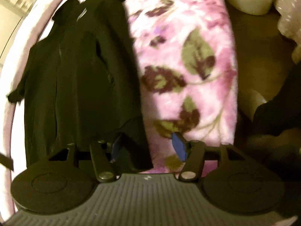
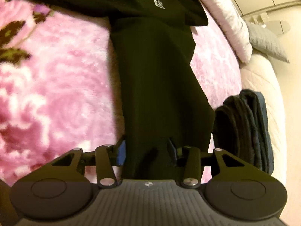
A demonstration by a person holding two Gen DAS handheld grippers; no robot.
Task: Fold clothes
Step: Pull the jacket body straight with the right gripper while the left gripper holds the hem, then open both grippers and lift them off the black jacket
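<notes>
Item 1, black garment [image 1: 80,75]: dark long-sleeved top, spread on a pink floral blanket [image 1: 188,60]. In the left wrist view it fills the 9 to 12 o'clock part, its near hem corner reaching the 6 o'clock edge. In the right wrist view the same garment [image 2: 158,86] runs as a long band from 12 to 6 o'clock, a small pale logo [image 2: 159,4] near 12 o'clock.

Item 2, left gripper [image 1: 148,146]: jaws spread; the hem corner lies between the blue pads, the left pad partly hidden by cloth, the right pad clear of it over the blanket. No pinch seen.

Item 3, right gripper [image 2: 147,150]: jaws partly parted, the black band passing between them; whether the pads press the cloth I cannot tell.

Item 4, stack of folded dark clothes [image 2: 244,130]: at 4 o'clock in the right wrist view, just beside the band.

Item 5, pale pillow [image 2: 223,18]: at 1 o'clock, on the bed's far edge.

Item 6, blanket in right wrist view [image 2: 62,86]: fills 7 to 10 o'clock
</notes>
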